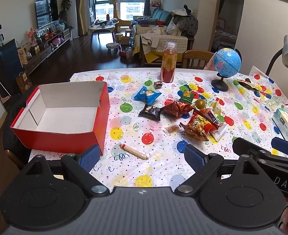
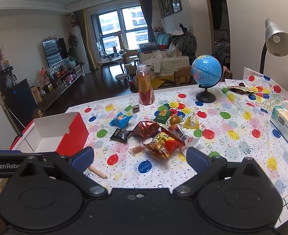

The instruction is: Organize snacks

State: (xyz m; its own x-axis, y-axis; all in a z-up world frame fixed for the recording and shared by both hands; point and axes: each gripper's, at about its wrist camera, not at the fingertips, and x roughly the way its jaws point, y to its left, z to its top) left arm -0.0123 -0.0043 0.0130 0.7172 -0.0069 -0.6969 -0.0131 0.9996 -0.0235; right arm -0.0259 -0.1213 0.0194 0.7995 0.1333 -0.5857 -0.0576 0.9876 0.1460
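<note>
Nothing packed yet: red box [image 1: 65, 115] empty, all snacks [image 1: 185, 113] scattered on table [image 1: 163, 168]. Left gripper [image 1: 142, 156] and right gripper [image 2: 141, 158] both wide apart, holding nothing.

A home's living room: television [image 1: 46, 12], sofa [image 1: 163, 37], coffee table [image 1: 102, 27] behind.

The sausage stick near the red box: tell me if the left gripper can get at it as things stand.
Probably yes. The sausage stick lies alone on the tablecloth just ahead of the open left gripper, beside the red box but apart from it, with nothing lying between.
</note>
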